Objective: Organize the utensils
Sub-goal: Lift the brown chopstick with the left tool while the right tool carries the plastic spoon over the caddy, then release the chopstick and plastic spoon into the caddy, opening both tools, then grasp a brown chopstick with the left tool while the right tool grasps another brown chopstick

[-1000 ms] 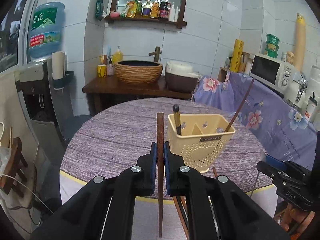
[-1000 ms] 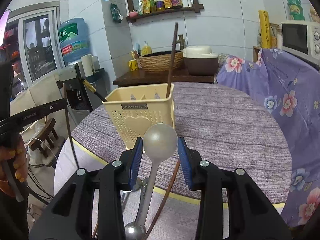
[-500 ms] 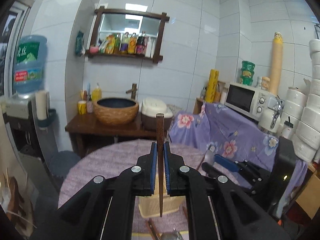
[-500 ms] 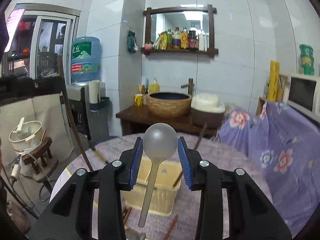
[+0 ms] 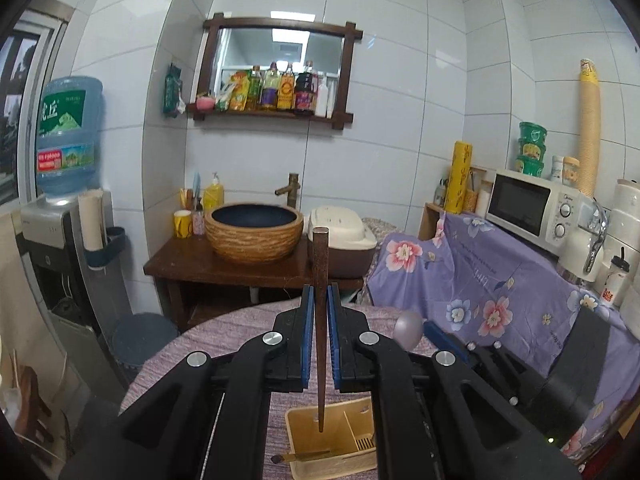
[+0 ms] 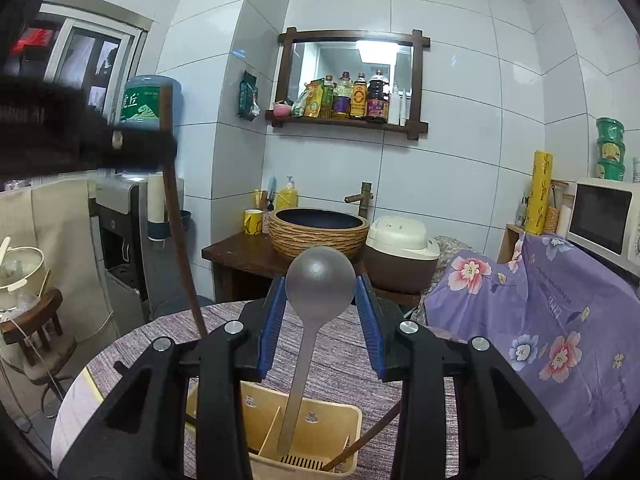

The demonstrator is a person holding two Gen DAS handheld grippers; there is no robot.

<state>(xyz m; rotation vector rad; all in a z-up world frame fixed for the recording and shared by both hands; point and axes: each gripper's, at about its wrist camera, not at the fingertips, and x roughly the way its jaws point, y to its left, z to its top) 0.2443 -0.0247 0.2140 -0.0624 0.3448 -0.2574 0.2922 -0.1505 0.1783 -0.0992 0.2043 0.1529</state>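
Left wrist view: left gripper (image 5: pixel 319 312) clamps a dark wooden chopstick (image 5: pixel 320 280) upright, tip over the cream utensil caddy (image 5: pixel 304 428) on the tabletop (image 5: pixel 224 332). Right wrist view: right gripper (image 6: pixel 321 308) grips a metal spoon (image 6: pixel 320 280) by its bowl, handle down inside the caddy.

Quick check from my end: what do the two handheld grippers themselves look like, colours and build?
Both match. The left gripper and the right gripper each have matte black angular plastic linkages with round silver pivot screws, and two flat jaw plates lined with blue pads. No cables, sleeves or markings are visible on them.
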